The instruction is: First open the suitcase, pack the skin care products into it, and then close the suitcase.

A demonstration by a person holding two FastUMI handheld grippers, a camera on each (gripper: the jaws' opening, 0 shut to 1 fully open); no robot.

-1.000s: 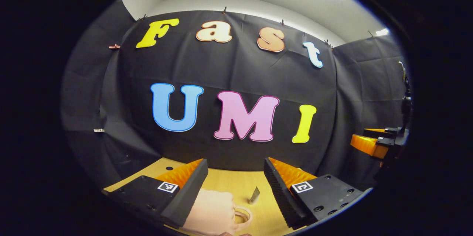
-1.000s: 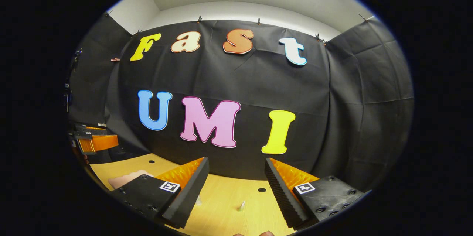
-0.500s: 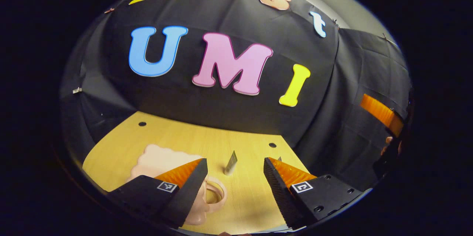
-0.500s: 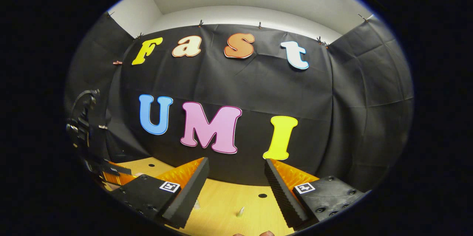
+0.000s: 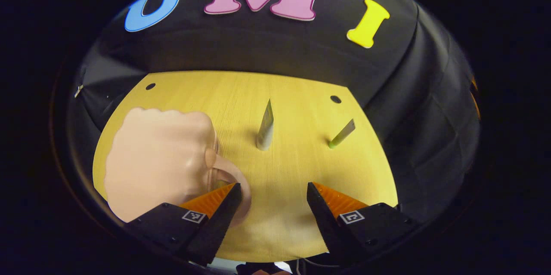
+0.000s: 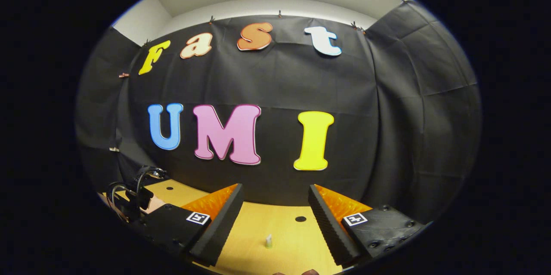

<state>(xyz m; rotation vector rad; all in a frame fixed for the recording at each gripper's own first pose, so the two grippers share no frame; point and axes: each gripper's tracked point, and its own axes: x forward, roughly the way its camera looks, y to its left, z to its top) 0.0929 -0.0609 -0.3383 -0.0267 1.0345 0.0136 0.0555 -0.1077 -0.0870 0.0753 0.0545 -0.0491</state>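
A small pale pink suitcase (image 5: 159, 154) lies closed on the left of the wooden table (image 5: 292, 206), its loop handle (image 5: 241, 184) pointing right. A grey tube (image 5: 265, 126) stands upright near the middle. A slimmer tube with a green cap (image 5: 342, 134) leans to its right. My left gripper (image 5: 273, 191) hangs open above the table's near part, its left finger just over the handle, touching nothing. My right gripper (image 6: 275, 193) is open and level, facing the wall, with one small tube (image 6: 268, 240) far below between its fingers. The left gripper's body (image 6: 137, 197) shows at the left.
Two dark holes (image 5: 335, 99) (image 5: 150, 86) mark the table's far corners. Black cloth walls close the table at the back and right. A sliver of the pink suitcase (image 6: 153, 205) peeks past the left gripper in the right gripper view.
My left gripper has tipped down from facing the wall to looking onto the table, bringing the suitcase and both tubes into view. The right gripper has turned slightly right.
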